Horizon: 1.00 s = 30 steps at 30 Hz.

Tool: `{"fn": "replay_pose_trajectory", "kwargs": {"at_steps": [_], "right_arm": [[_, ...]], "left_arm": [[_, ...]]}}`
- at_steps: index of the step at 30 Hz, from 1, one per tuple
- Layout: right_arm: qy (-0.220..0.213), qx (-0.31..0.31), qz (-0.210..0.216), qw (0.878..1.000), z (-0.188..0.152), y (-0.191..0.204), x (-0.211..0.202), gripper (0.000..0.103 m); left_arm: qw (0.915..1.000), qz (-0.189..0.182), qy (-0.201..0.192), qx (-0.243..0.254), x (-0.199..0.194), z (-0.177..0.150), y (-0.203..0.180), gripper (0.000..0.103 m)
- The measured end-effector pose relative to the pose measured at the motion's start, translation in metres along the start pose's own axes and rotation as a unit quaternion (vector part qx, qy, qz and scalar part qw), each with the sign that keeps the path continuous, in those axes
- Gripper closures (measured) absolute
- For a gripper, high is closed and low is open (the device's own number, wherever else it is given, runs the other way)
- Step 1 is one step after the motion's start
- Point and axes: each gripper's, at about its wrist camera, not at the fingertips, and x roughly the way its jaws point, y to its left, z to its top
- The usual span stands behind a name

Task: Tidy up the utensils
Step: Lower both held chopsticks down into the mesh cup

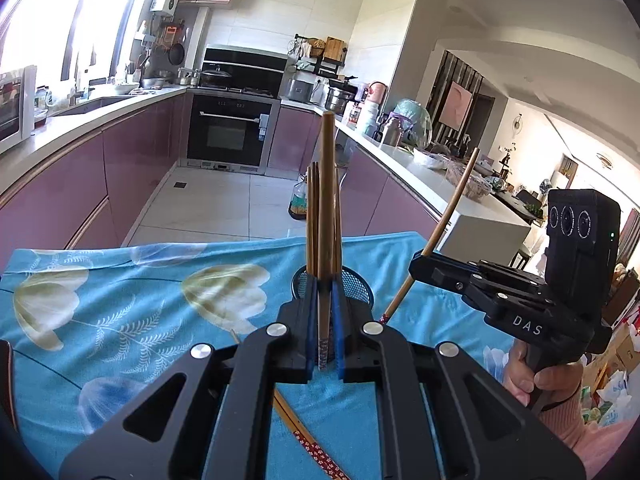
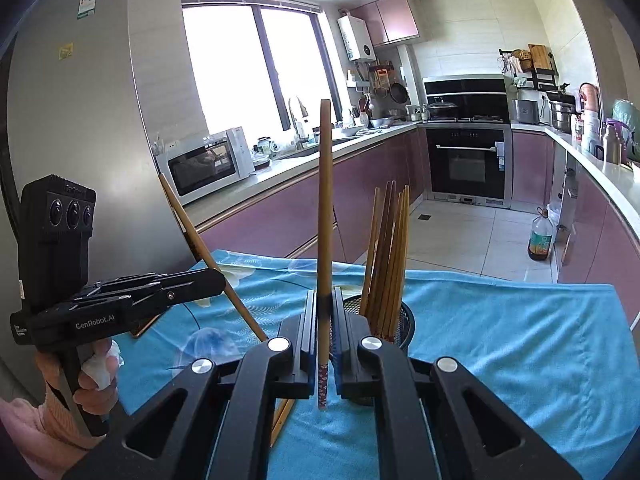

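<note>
My left gripper (image 1: 324, 286) is shut on one wooden chopstick (image 1: 326, 200) that stands nearly upright, patterned end down. Just behind it a black mesh holder (image 1: 358, 286) with several chopsticks (image 1: 313, 220) stands on the blue flowered cloth (image 1: 120, 300). In the right wrist view my right gripper (image 2: 325, 294) is shut on another upright chopstick (image 2: 325, 200), left of the mesh holder (image 2: 404, 322). Each gripper shows in the other's view: the right gripper (image 1: 417, 265) holds its chopstick tilted, and so does the left gripper (image 2: 221, 278). Two loose chopsticks (image 1: 308, 436) lie on the cloth below the grippers.
The cloth-covered table ends at its far edge (image 2: 480, 278), with tiled floor and purple cabinets beyond. An oil bottle (image 2: 541, 240) stands on the floor. A person's hand (image 1: 532, 376) holds the right gripper's handle. Something brown (image 2: 146, 326) lies on the cloth at the left.
</note>
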Motion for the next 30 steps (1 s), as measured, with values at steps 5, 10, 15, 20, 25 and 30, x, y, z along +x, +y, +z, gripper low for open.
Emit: {"fn": "replay_pose_trajectory", "kwargs": {"at_steps": [5,10,15,20,25,30], "right_arm": [[-0.010,-0.004,-0.002,1.000,0.010,-0.001,-0.003,0.097],[-0.022,-0.009,-0.003,1.000,0.021,-0.002,-0.008,0.097],[-0.031,-0.013,-0.004,0.999,0.030,-0.004,-0.009,0.097],[-0.036,-0.014,-0.007,0.999,0.038,-0.008,-0.006,0.097],[-0.037,-0.013,-0.014,0.999,0.040,-0.007,0.001,0.097],[-0.030,-0.008,-0.022,0.999,0.038,-0.010,0.012,0.097]], "left_arm": [[0.9998,-0.004,-0.015,0.010,-0.004,0.014,-0.007,0.095],[0.9995,-0.009,-0.027,0.016,-0.007,0.025,-0.011,0.095],[0.9989,-0.007,-0.041,0.021,-0.011,0.037,-0.016,0.095],[0.9987,-0.009,-0.045,0.022,-0.008,0.047,-0.020,0.095],[0.9986,-0.002,-0.047,0.026,-0.004,0.053,-0.026,0.095],[0.9989,0.012,-0.035,0.030,0.009,0.055,-0.028,0.095]]}}
